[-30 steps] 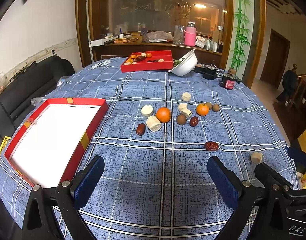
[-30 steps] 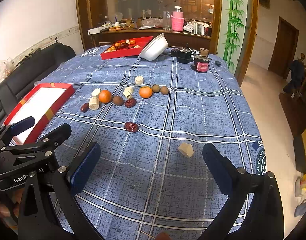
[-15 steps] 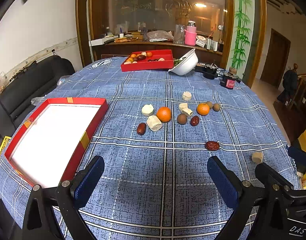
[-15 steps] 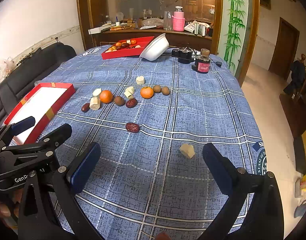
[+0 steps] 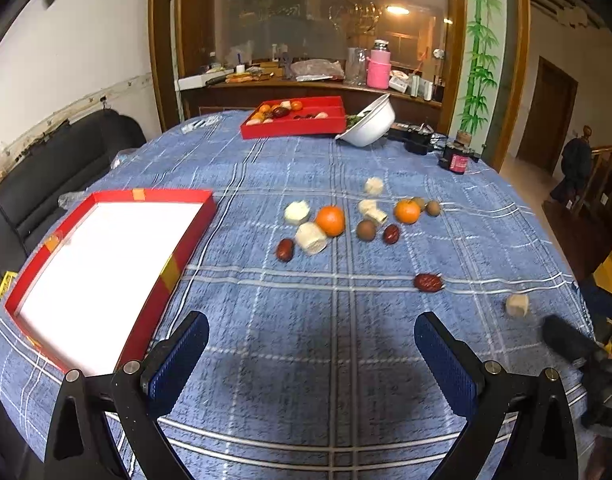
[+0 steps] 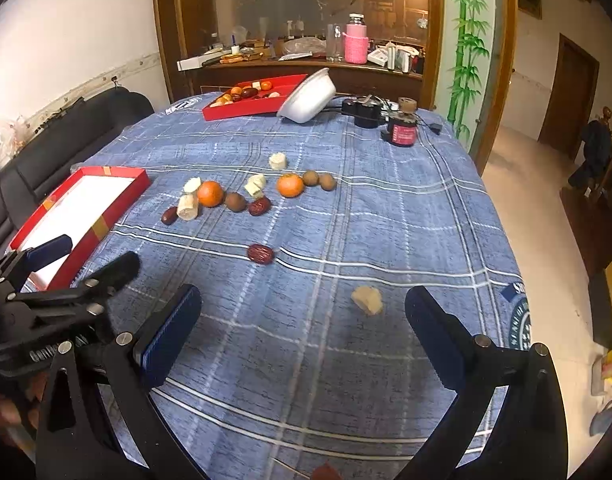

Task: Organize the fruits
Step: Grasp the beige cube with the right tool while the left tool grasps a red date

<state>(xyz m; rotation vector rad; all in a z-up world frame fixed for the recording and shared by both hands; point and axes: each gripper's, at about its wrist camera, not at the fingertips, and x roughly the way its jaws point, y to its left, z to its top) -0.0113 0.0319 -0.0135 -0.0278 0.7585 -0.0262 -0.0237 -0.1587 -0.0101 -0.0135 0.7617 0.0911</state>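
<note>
Loose fruits lie on the blue plaid tablecloth: two oranges (image 5: 330, 221) (image 5: 406, 211), pale banana pieces (image 5: 310, 238), brown round fruits (image 5: 365, 230) and dark red dates (image 5: 428, 282). An empty red tray (image 5: 186, 240) sits at the left. My left gripper (image 5: 311, 354) is open and empty above the near cloth. My right gripper (image 6: 302, 332) is open and empty, with a banana chunk (image 6: 367, 300) just ahead between its fingers and a date (image 6: 260, 254) farther on. The left gripper also shows in the right wrist view (image 6: 66, 280).
A second red tray (image 5: 294, 122) with fruit and a tipped white bowl (image 5: 369, 122) sit at the far side. A red-labelled jar (image 6: 401, 130) and black device (image 6: 363, 112) stand far right. A black sofa (image 5: 46, 168) is at the left.
Both grippers have shifted slightly forward over the table. The fruits have not moved, and both grippers stay open.
</note>
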